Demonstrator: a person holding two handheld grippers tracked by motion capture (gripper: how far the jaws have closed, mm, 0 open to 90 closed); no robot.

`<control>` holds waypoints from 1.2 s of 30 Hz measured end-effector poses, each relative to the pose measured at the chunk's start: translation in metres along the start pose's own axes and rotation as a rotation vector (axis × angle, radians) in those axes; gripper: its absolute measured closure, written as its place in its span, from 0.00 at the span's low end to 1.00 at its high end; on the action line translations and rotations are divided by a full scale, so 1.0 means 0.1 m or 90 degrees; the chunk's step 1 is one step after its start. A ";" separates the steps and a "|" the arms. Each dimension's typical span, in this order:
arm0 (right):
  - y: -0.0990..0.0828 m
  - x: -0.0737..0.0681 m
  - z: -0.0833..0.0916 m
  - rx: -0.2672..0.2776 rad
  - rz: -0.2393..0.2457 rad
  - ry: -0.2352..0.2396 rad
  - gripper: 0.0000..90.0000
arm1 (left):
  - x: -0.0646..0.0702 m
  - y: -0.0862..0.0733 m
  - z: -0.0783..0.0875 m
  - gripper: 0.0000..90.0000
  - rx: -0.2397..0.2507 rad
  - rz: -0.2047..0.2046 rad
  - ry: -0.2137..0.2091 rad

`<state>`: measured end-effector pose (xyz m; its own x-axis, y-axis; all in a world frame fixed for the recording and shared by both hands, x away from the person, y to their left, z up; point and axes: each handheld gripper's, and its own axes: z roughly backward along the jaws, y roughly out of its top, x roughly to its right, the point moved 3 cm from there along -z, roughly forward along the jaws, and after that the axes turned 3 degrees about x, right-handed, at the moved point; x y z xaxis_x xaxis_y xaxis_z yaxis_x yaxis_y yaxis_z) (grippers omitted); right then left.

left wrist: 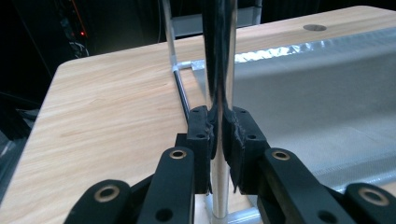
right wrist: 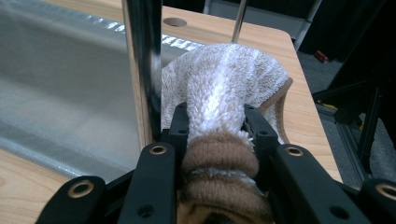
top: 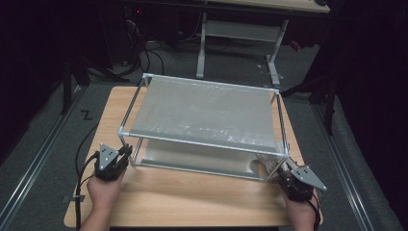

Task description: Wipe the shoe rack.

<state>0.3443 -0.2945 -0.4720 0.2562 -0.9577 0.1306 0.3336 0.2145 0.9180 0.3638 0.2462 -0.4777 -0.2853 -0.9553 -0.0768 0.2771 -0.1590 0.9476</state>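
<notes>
Right hand-held gripper (right wrist: 217, 135) around towel (right wrist: 224, 79).

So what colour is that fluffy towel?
White towel with a brown edge, clearest in the right gripper view.

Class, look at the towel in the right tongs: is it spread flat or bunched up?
Bunched: the towel is gathered into folds and pinched between the right tongs.

Light wood worktop (top: 192, 197) w/ round hole (left wrist: 314, 27) near far corner; grey carpet floor (top: 43, 144); white-legged desk (top: 235, 29) behind.
</notes>
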 end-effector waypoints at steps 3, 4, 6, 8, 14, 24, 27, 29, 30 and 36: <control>0.00 0.01 0.00 0.001 -0.002 -0.002 0.78 | -0.02 0.04 -0.12 0.88 0.000 -0.009 0.001; 0.00 0.01 0.00 0.001 -0.001 -0.003 0.78 | -0.03 0.05 -0.17 0.88 0.000 -0.008 0.002; 0.00 0.01 -0.01 0.000 0.000 -0.004 0.78 | -0.04 0.08 -0.24 0.88 -0.004 -0.011 0.003; 0.01 0.00 -0.01 0.000 0.002 -0.006 0.78 | -0.06 0.12 -0.33 0.88 -0.007 -0.010 0.003; 0.02 -0.01 -0.02 0.002 0.003 -0.009 0.78 | -0.09 0.20 -0.58 0.88 -0.013 0.005 0.011; 0.02 -0.02 -0.02 0.002 0.004 -0.011 0.77 | -0.10 0.28 -0.67 0.77 -0.020 -0.013 0.037; 0.01 -0.02 -0.03 -0.002 0.007 -0.010 0.77 | -0.10 0.26 -0.50 0.70 -0.002 -0.009 0.037; 0.00 -0.02 -0.04 -0.005 0.007 -0.010 0.77 | -0.09 0.22 -0.39 0.68 0.007 -0.018 0.041; 0.00 -0.02 -0.04 -0.006 0.008 -0.009 0.77 | -0.08 0.17 -0.30 0.67 0.004 -0.016 0.038; -0.03 -0.08 -0.04 -0.013 0.012 -0.004 0.77 | 0.21 -0.09 0.09 0.66 0.004 0.001 -0.027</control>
<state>0.3451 -0.2870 -0.4768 0.2570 -0.9547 0.1501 0.3473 0.2362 0.9075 0.3468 0.2301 -0.4848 -0.3233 -0.9443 -0.0616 0.2715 -0.1550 0.9499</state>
